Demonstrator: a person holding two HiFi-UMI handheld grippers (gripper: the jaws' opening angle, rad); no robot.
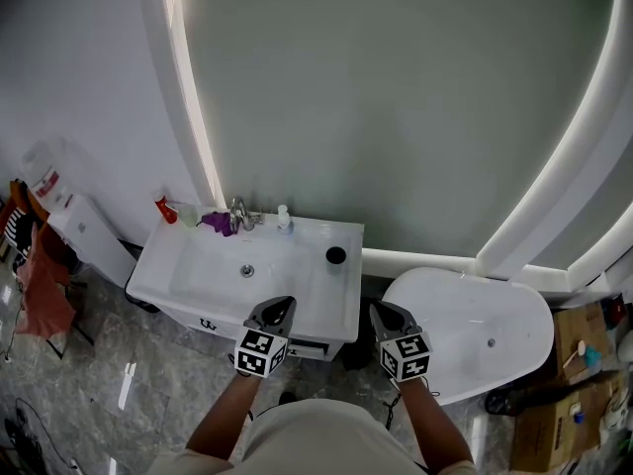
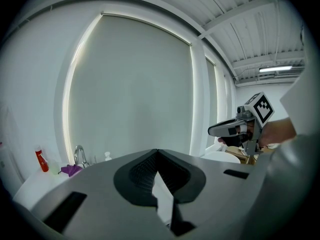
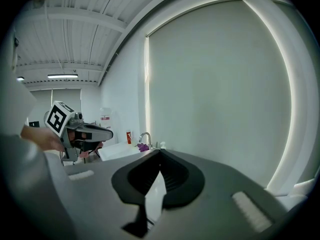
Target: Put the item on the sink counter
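The white sink counter (image 1: 326, 290) stands below a large arched mirror. On its back edge are a red bottle (image 1: 165, 209), a purple item (image 1: 220, 223), a faucet (image 1: 240, 216) and a small white bottle (image 1: 285, 219). A black cup (image 1: 336, 255) sits on its right side. My left gripper (image 1: 283, 305) hovers shut and empty over the counter's front edge. My right gripper (image 1: 380, 309) is level with it, just right of the counter, also shut with nothing held. The left gripper view shows closed jaws (image 2: 158, 152) and the right gripper (image 2: 235, 129) beside it. The right gripper view shows closed jaws (image 3: 160, 152) too.
A white bathtub (image 1: 475, 330) lies right of the counter. Cardboard boxes (image 1: 569, 384) stand at the far right. A water dispenser (image 1: 59, 201) and a chair with red cloth (image 1: 40, 275) are at the left. The floor is grey marble.
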